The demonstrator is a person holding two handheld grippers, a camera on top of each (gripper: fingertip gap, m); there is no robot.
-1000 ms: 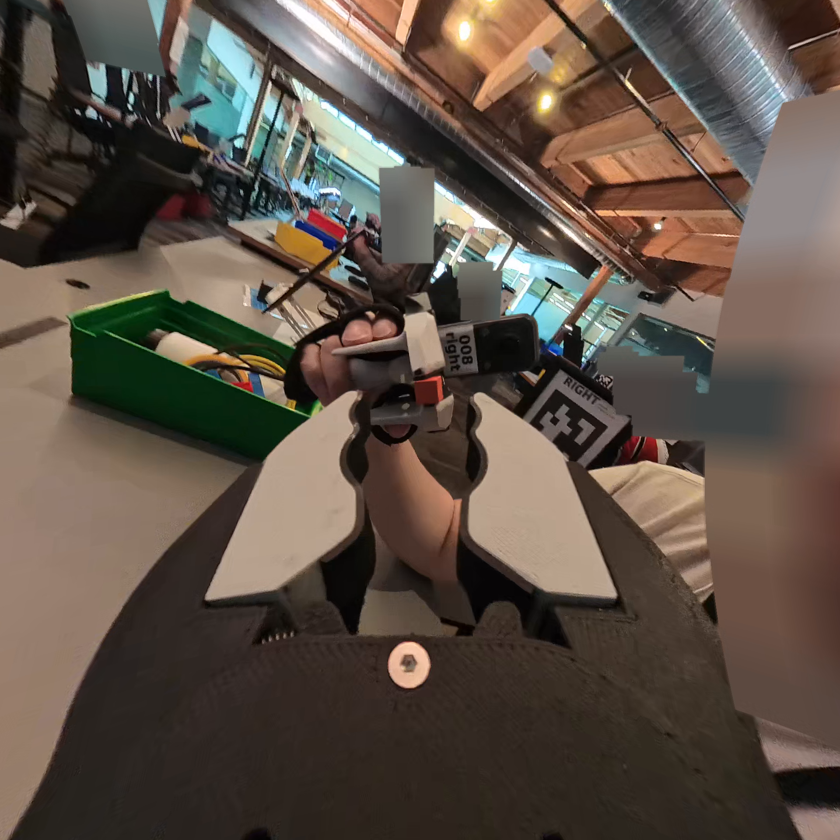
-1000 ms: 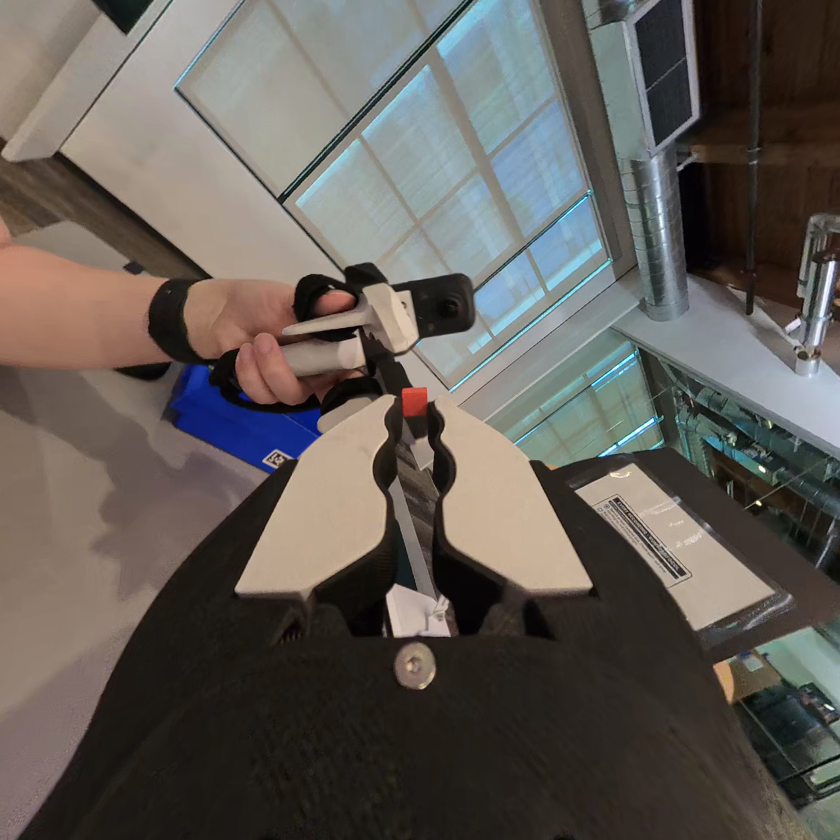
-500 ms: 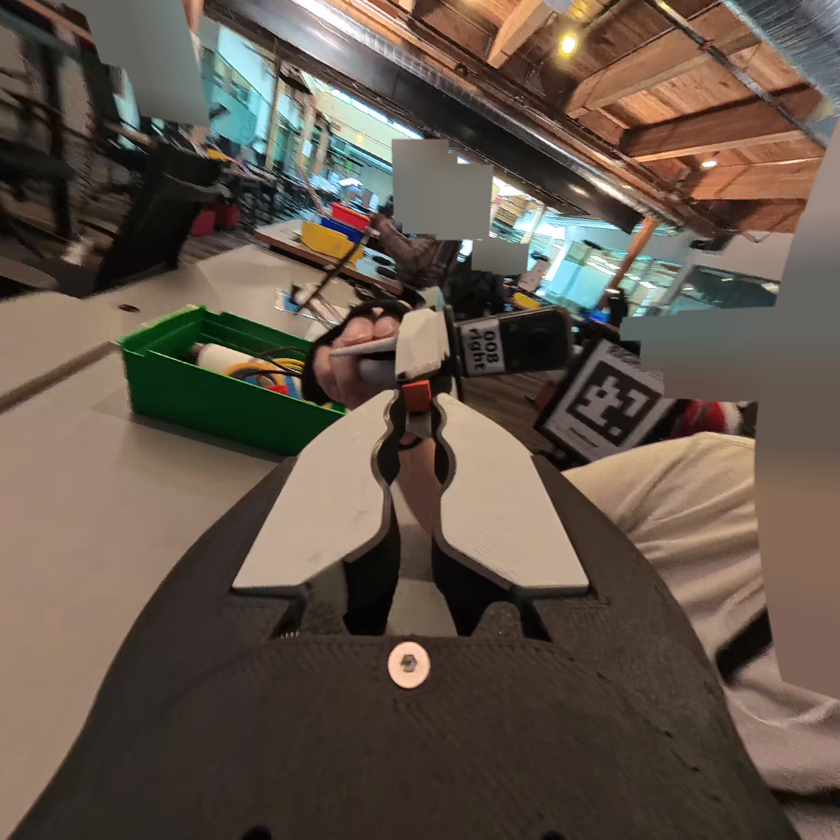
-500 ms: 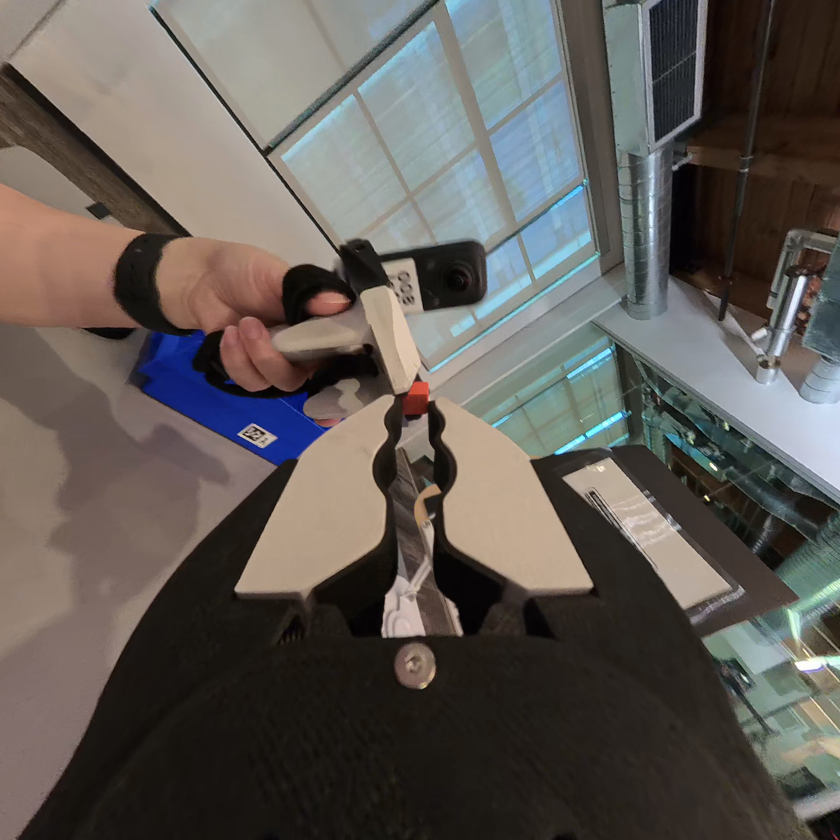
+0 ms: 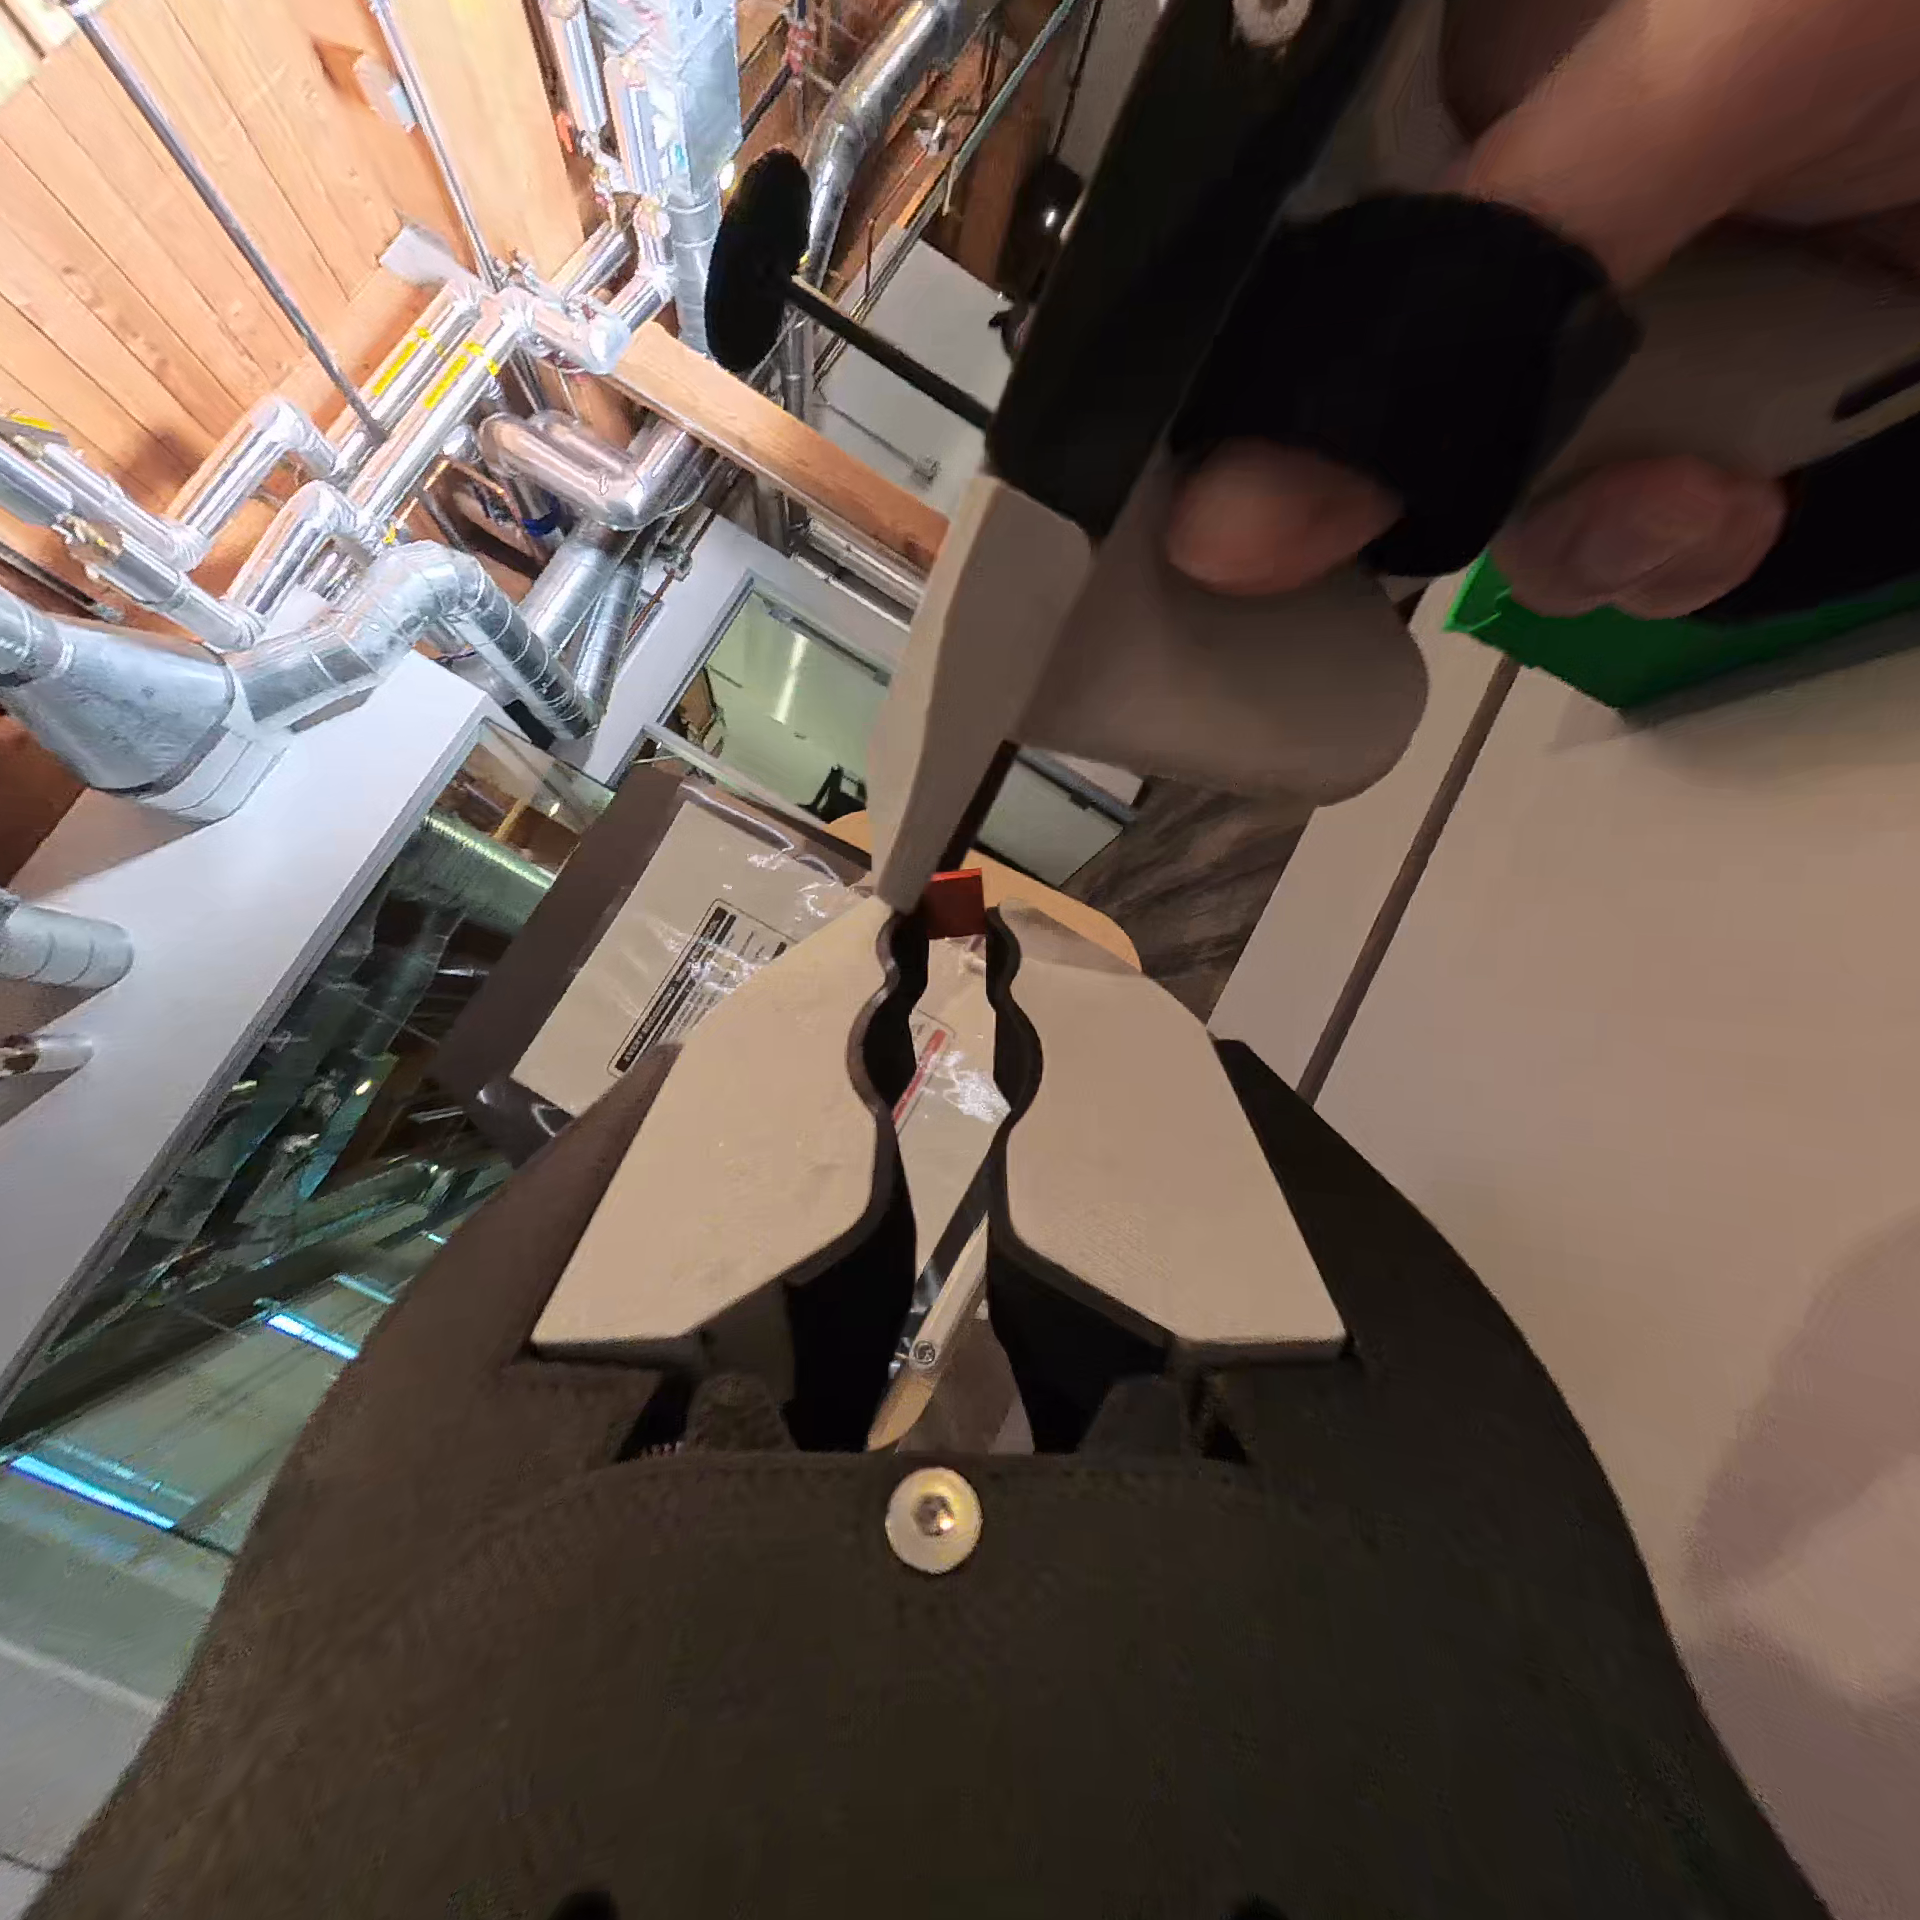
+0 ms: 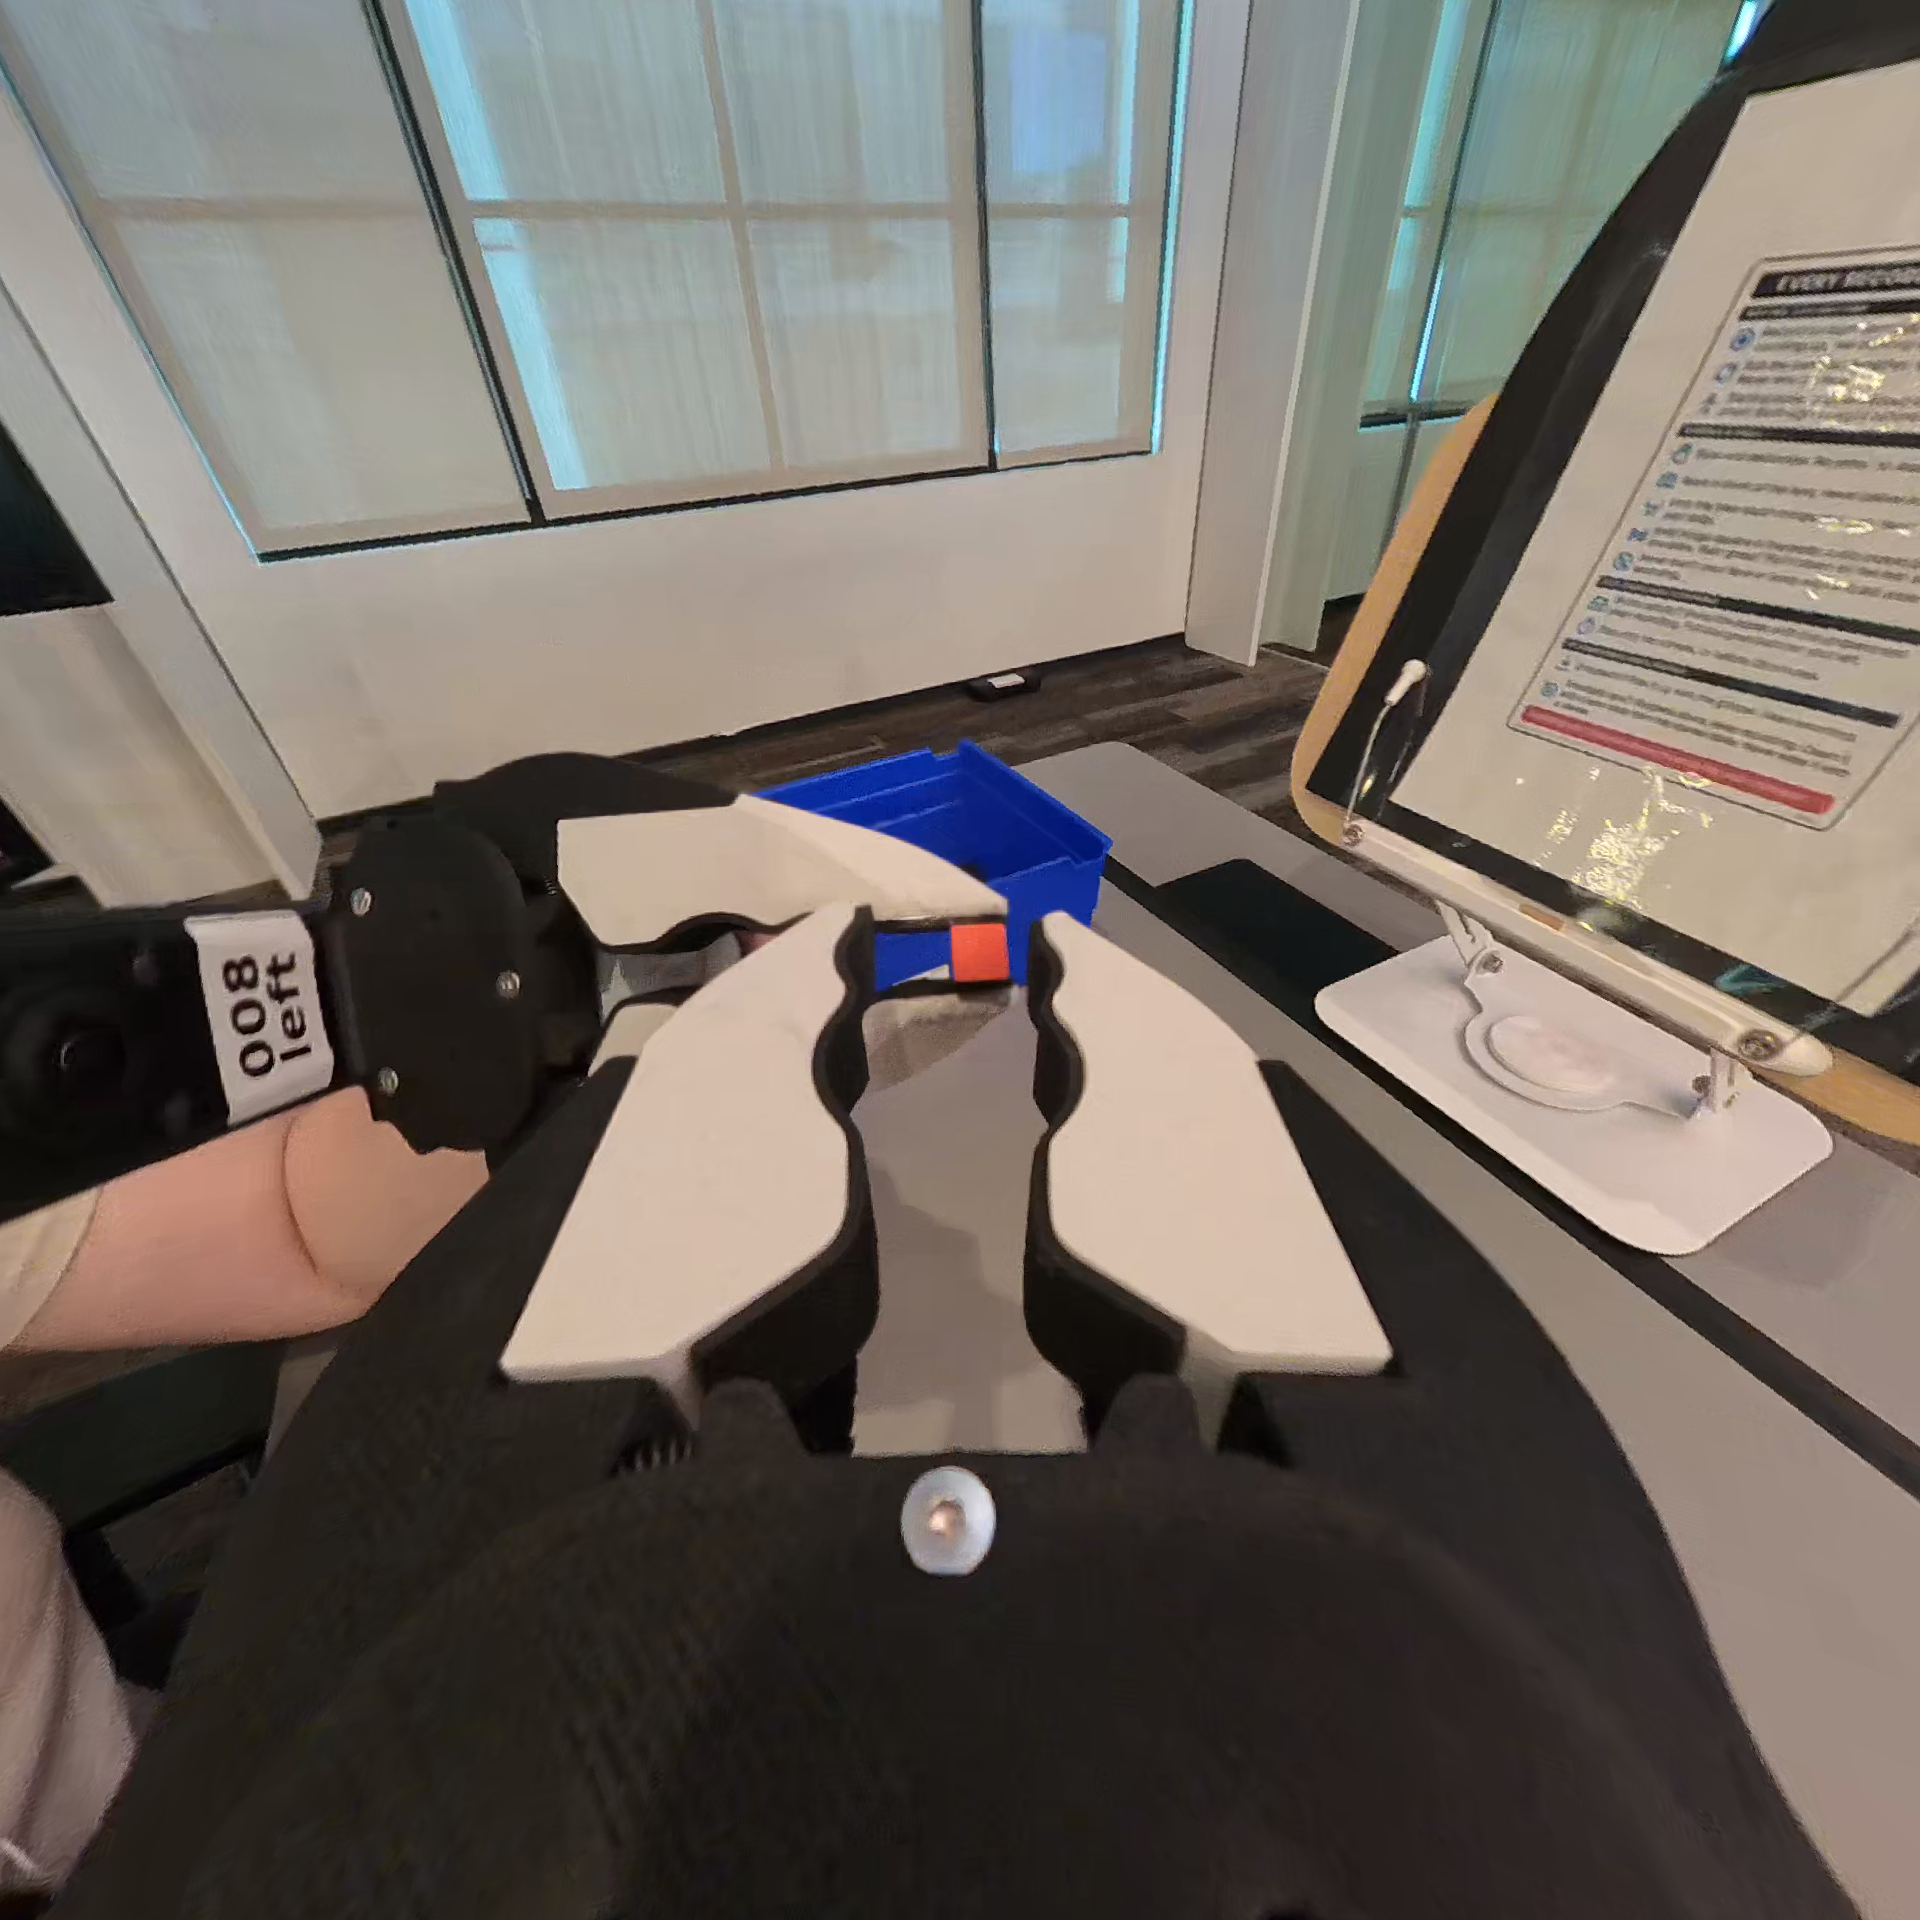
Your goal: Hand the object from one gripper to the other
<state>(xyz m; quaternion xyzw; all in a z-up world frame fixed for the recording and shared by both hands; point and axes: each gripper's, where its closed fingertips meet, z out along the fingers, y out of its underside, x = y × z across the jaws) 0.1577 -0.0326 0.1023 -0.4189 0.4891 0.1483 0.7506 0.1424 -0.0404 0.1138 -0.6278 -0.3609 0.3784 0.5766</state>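
Left tongs [image 5: 943, 920] squeeze small red block [image 5: 956, 902] tight at tips. Right tongs [image 6: 945, 925] spread wide, one finger on each side of block. I cannot tell if right fingers touch it. I see block up in air over grey table [image 6: 1164, 800], blue bin [image 6: 1039, 831] just behind it.

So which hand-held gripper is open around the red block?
The right hand-held gripper: its fingers stand clear of the red block on both sides, while the left hand-held gripper pinches it.
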